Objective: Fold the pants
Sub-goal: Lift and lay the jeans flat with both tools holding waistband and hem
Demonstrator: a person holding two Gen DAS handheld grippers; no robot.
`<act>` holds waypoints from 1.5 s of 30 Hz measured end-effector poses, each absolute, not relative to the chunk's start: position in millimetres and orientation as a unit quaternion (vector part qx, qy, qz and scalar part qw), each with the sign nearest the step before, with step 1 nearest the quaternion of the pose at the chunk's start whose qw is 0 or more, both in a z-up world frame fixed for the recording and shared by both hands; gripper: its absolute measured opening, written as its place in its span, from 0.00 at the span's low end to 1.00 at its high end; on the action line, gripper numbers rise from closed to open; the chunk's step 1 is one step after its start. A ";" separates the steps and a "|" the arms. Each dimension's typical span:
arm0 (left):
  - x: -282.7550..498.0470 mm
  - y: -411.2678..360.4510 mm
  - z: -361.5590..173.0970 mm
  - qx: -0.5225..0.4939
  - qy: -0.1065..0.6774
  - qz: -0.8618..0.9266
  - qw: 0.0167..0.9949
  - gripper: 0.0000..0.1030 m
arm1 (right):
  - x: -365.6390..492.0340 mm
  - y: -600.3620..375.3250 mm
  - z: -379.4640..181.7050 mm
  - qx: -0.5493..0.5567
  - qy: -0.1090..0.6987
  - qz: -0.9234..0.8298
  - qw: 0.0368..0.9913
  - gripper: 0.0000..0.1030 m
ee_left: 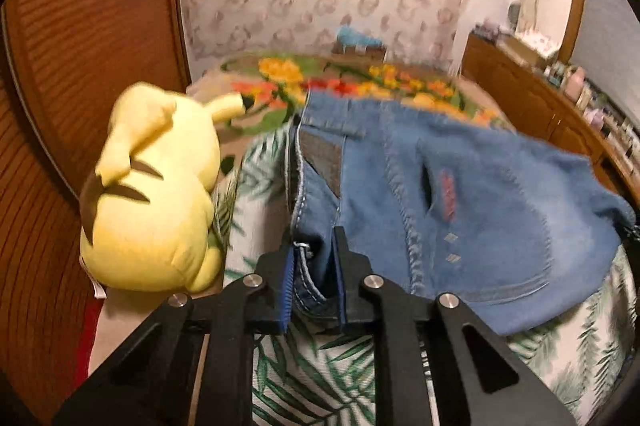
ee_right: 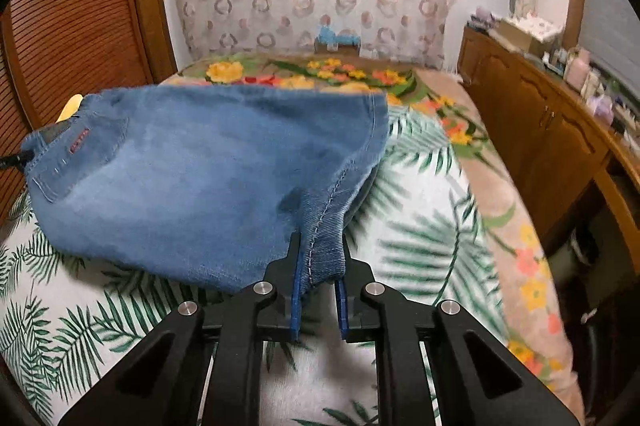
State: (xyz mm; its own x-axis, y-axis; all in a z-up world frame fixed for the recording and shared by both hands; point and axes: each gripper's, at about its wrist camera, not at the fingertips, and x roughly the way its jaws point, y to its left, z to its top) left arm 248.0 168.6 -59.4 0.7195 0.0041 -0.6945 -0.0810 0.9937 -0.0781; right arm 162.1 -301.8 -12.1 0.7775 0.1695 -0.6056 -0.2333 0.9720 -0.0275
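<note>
Two hand-held grippers lift a pair of blue denim pants off a bed, each clamped on one near corner of the garment. In the left wrist view, the left gripper has its jaws drawn narrow on the bunched waistband edge at lower centre of the frame, blue pads pressed against the stitched hem. In the right wrist view, the right gripper pinches a gathered fold of denim with a seam running through it, also at lower centre, jaws narrow and gripping cloth. The pants hang between the two tools as a sagging sheet, raised clear of the palm-leaf bedsheet along the near edge while the far portion trails toward the floral blanket at upper centre. A yellow plush toy lies just beside the garment at the left of the left wrist view. The risks from here look plain: each grip holds only a small bunch of thick fabric, so the weight of the denim could pull a corner free if the tools move apart or jerk. The slack middle may crease or double unevenly when laid down, spoiling the fold. A swing to the left could also brush the toy and drag it along.
</note>
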 end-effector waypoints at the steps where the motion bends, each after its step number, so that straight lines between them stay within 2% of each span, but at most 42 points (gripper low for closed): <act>1: 245.0 166.1 -52.0 -0.052 0.365 0.019 0.929 0.17 | 161.9 -301.7 -6.5 -0.057 0.309 0.107 0.943 0.12; 8: 211.1 130.1 -3.2 -0.027 0.317 -0.015 0.948 0.17 | 149.6 -318.2 30.8 -0.070 0.265 0.092 0.957 0.12; 12: 183.8 117.7 6.2 -0.031 0.306 -0.031 0.951 0.16 | 124.1 -335.2 34.7 -0.068 0.258 0.089 0.960 0.12; 18: 141.1 98.5 0.3 -0.035 0.304 -0.050 0.951 0.16 | 73.4 -355.8 19.5 -0.062 0.267 0.090 0.958 0.12; 27: 87.2 87.7 -4.1 -0.050 0.302 -0.053 0.951 0.16 | 7.5 -365.5 37.8 -0.058 0.258 0.085 0.961 0.12; 36: 79.8 92.5 -38.9 -0.064 0.344 -0.045 0.936 0.16 | 16.4 -368.3 12.6 -0.057 0.317 0.096 0.942 0.12; 45: 74.5 95.3 -47.9 -0.063 0.354 -0.036 0.932 0.17 | 20.9 -380.3 17.9 -0.031 0.330 0.097 0.938 0.12</act>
